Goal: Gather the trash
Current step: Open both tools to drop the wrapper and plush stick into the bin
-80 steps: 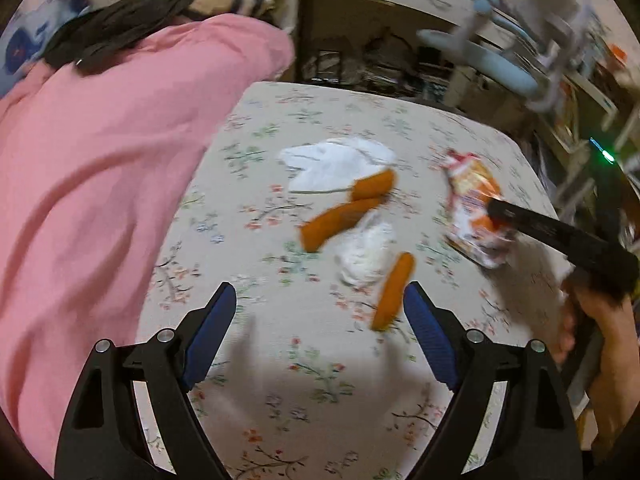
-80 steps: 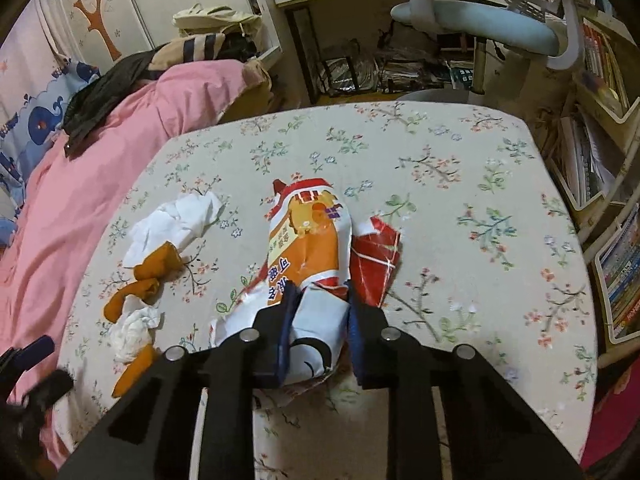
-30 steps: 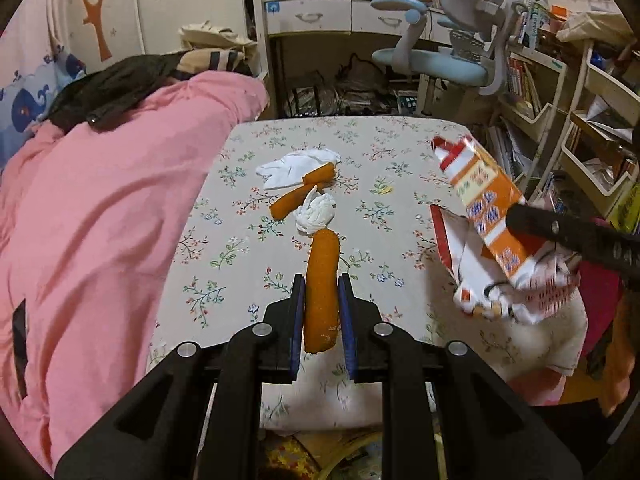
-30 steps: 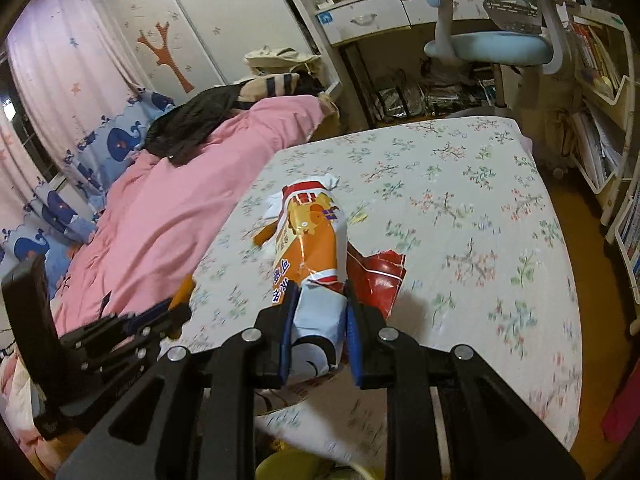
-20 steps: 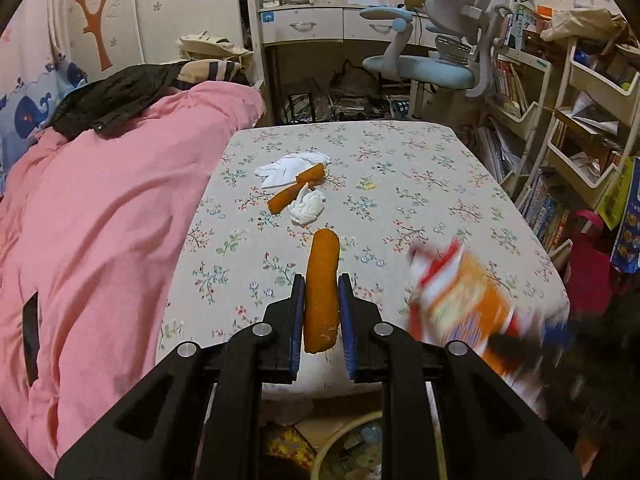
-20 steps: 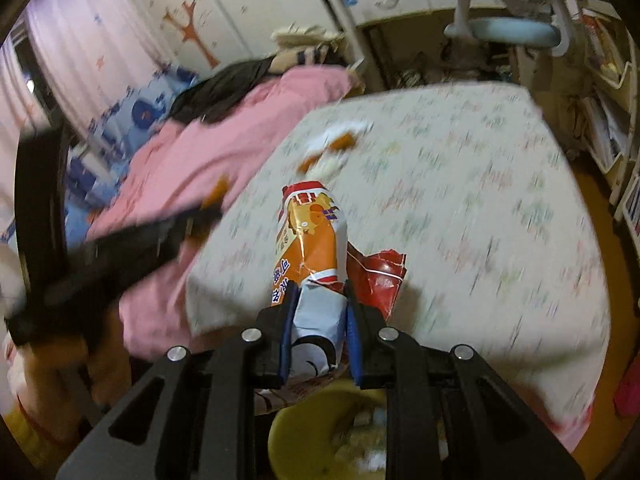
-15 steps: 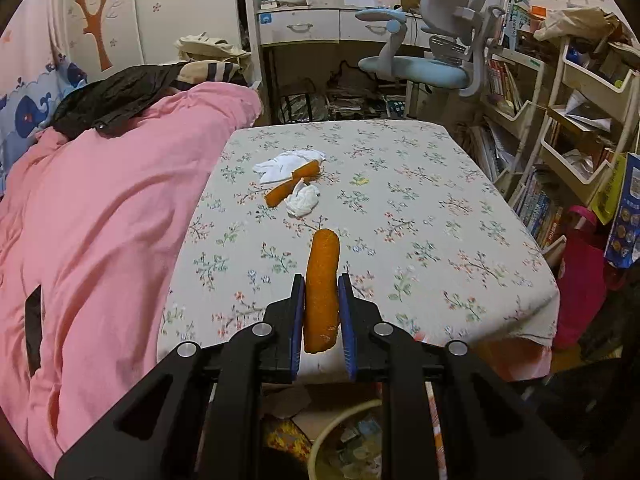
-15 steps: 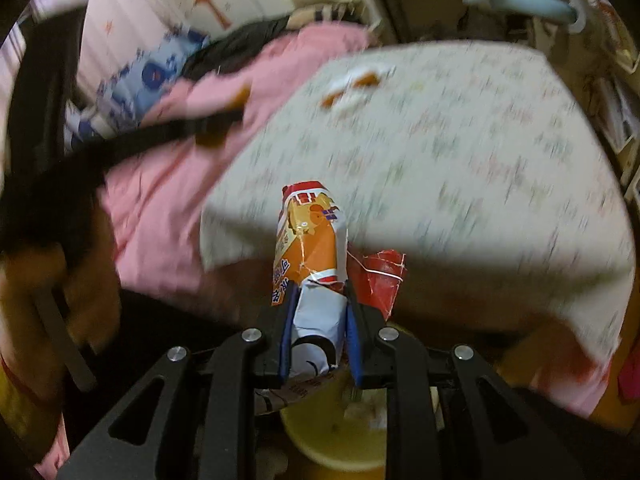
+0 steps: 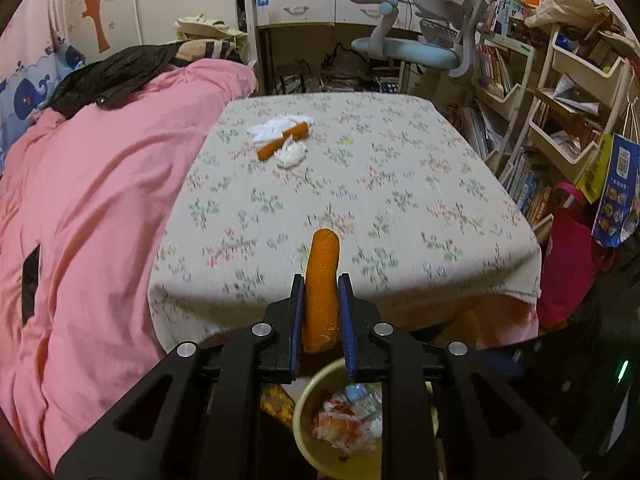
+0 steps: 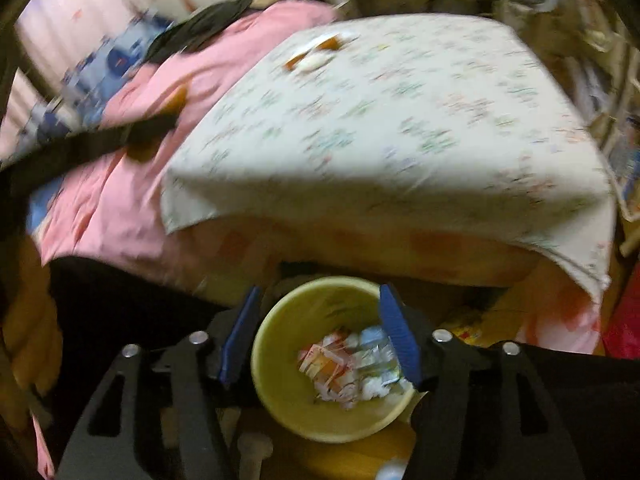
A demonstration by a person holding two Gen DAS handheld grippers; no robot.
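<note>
My left gripper is shut on an orange peel strip and holds it above the table's near edge. Below it a yellow bin holds the orange and white snack wrapper. My right gripper is open and empty, right above the yellow bin with the wrapper inside. Two more orange peel strips and white crumpled tissues lie at the far left of the floral table.
A pink blanket covers the bed left of the table. A blue desk chair and a desk stand behind. Shelves with books and a red bag crowd the right side.
My right gripper swung down off the table, opened, and the snack wrapper dropped into the yellow bin. My left gripper pulled back to the near table edge, still holding the peel.
</note>
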